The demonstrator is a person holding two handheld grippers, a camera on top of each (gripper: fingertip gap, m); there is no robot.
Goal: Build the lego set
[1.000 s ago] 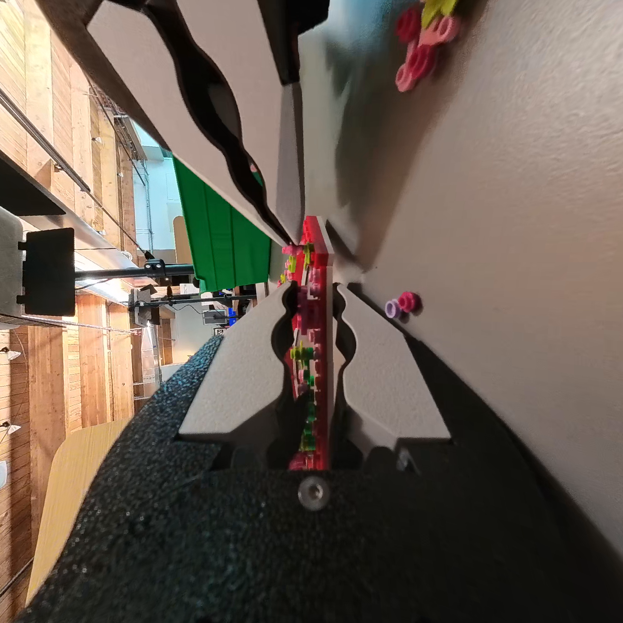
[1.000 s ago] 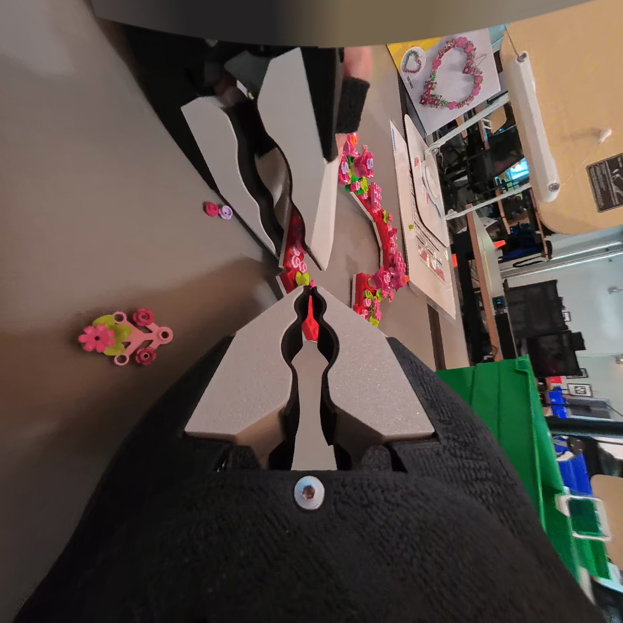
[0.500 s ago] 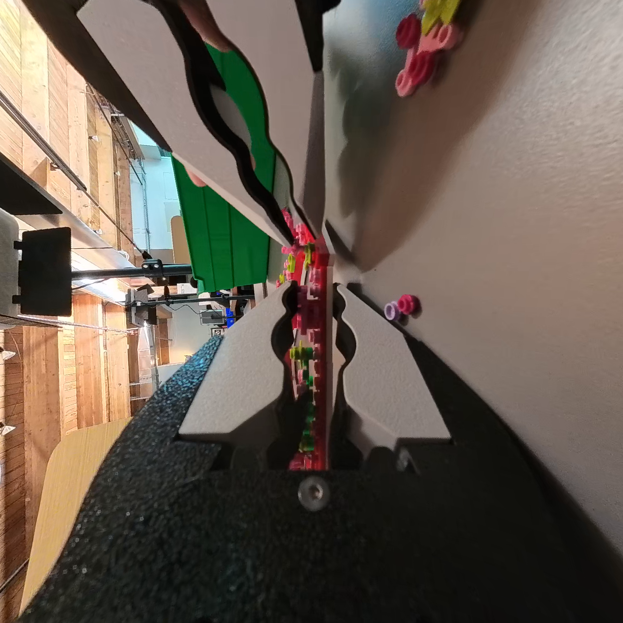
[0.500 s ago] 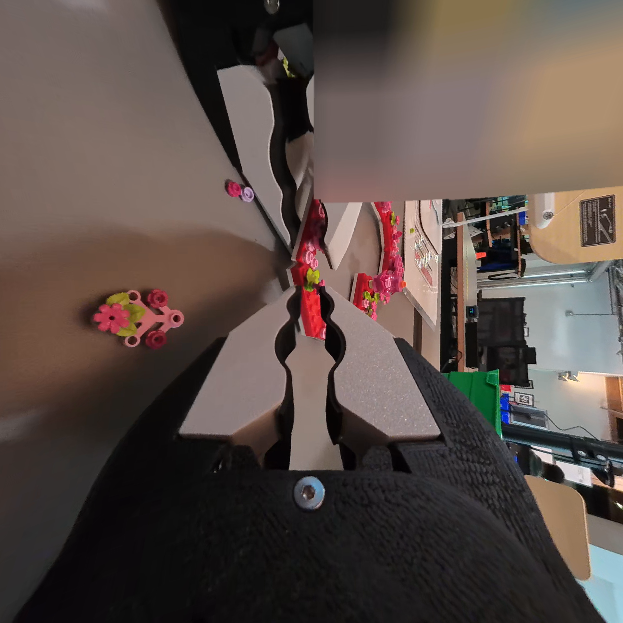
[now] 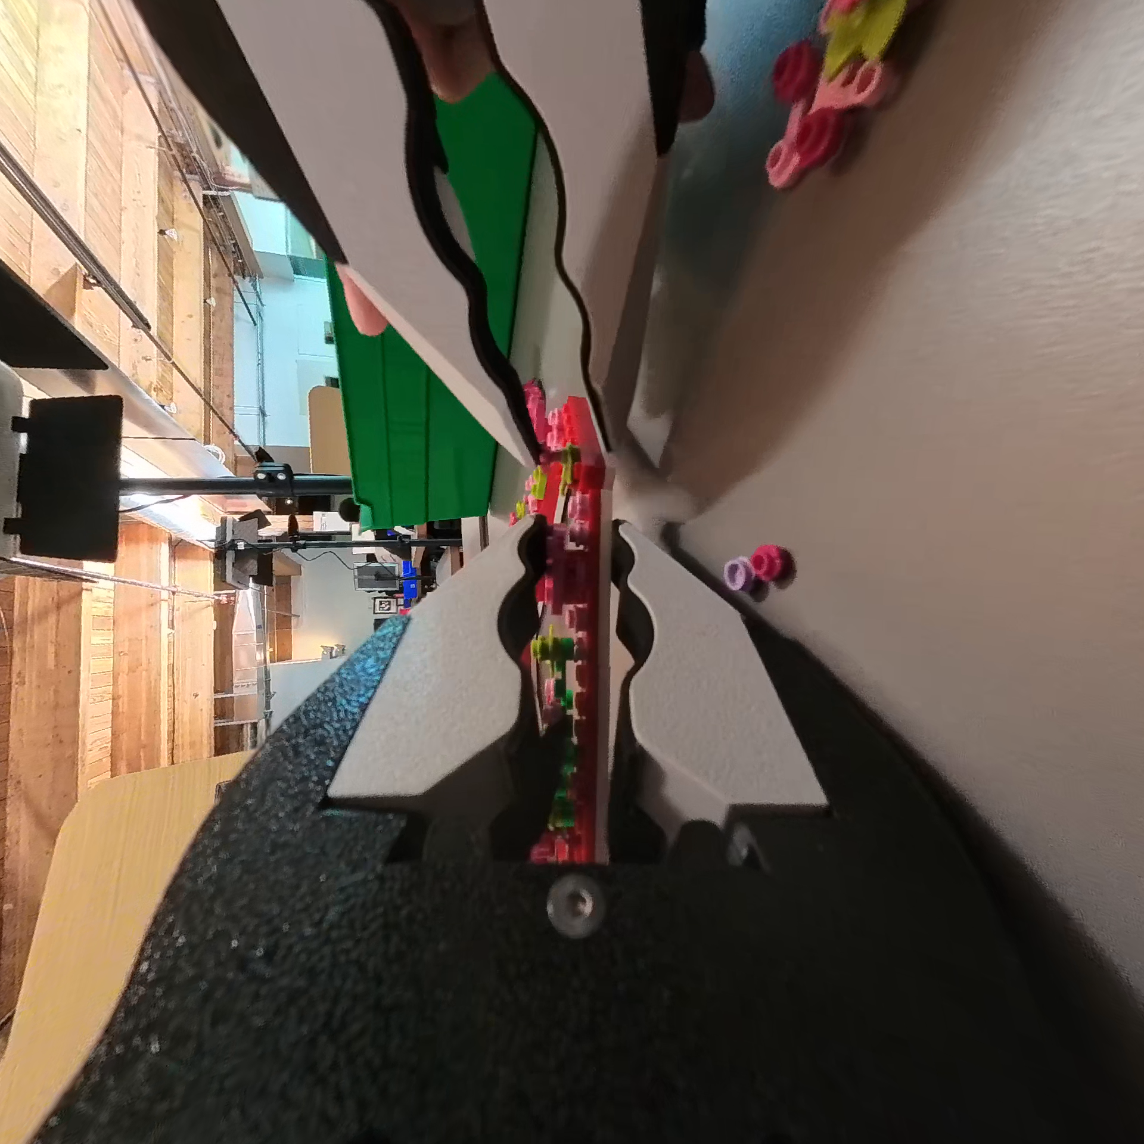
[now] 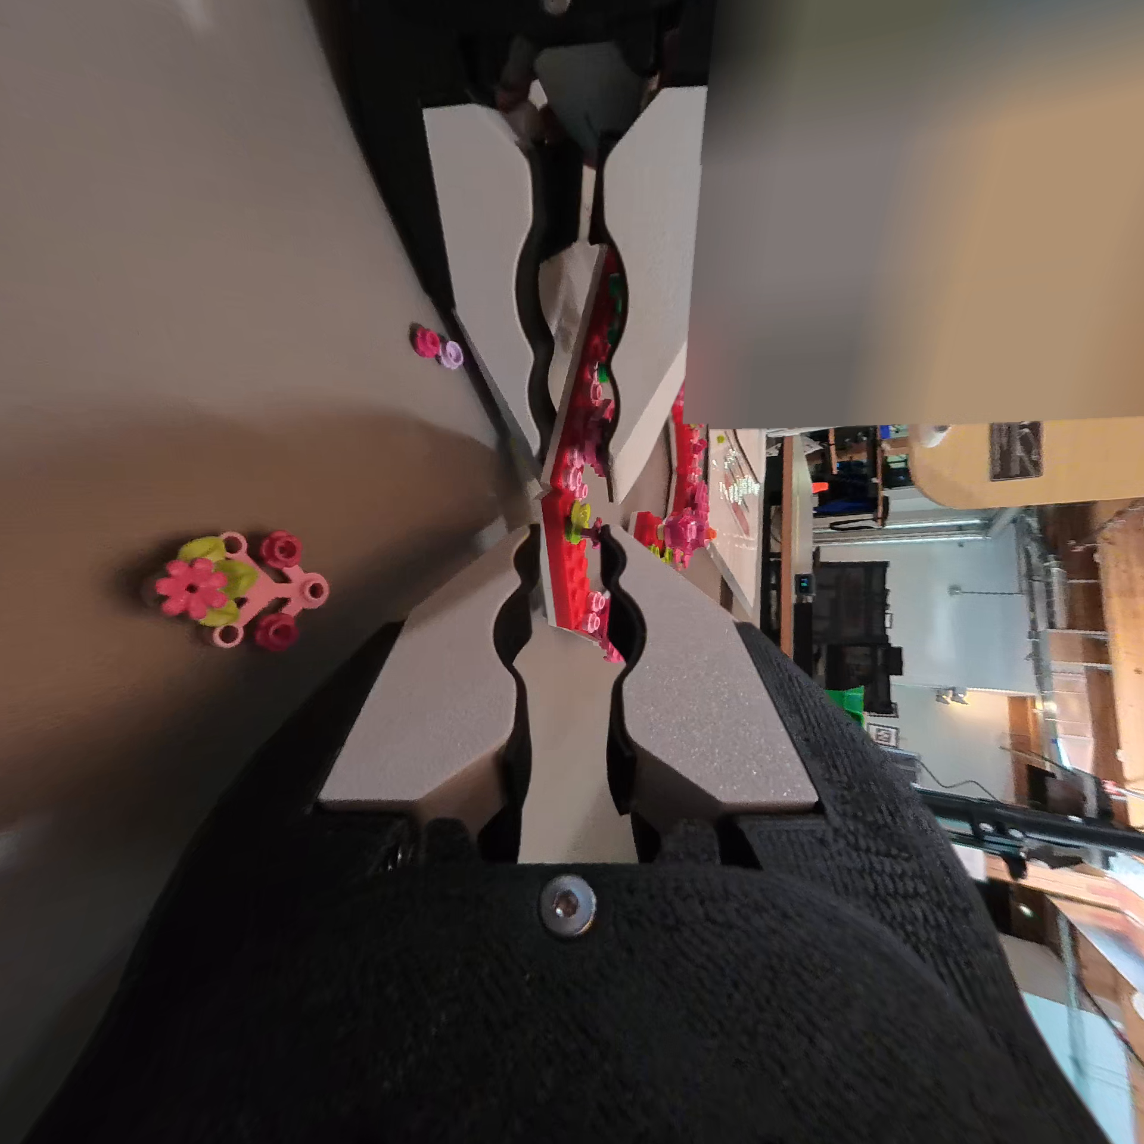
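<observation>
My left gripper (image 5: pixel 576 526) is shut on a long red lego strip (image 5: pixel 588 619) studded with pink, lime and green flower pieces, held edge-on. My right gripper (image 6: pixel 566 535) is shut on a shorter red lego section (image 6: pixel 569 582) with a lime leaf and pink studs. The two grippers face each other tip to tip. The two red parts meet end to end at the fingertips. The right gripper also shows in the left wrist view (image 5: pixel 569 449), and the left gripper in the right wrist view (image 6: pixel 576 470).
On the grey table (image 6: pixel 155 247) lie a pink flower cluster with lime leaves (image 6: pixel 235 588) and two small round studs, magenta and lilac (image 6: pixel 436 346). Another red flowered section (image 6: pixel 687 489) and a printed sheet (image 6: pixel 736 489) lie beyond. A green bin (image 5: pixel 421 371) stands behind.
My right gripper has moved in toward the left one, and its red section now reaches the end of the left's strip. The right jaws stand a little wider. The left gripper has barely moved.
</observation>
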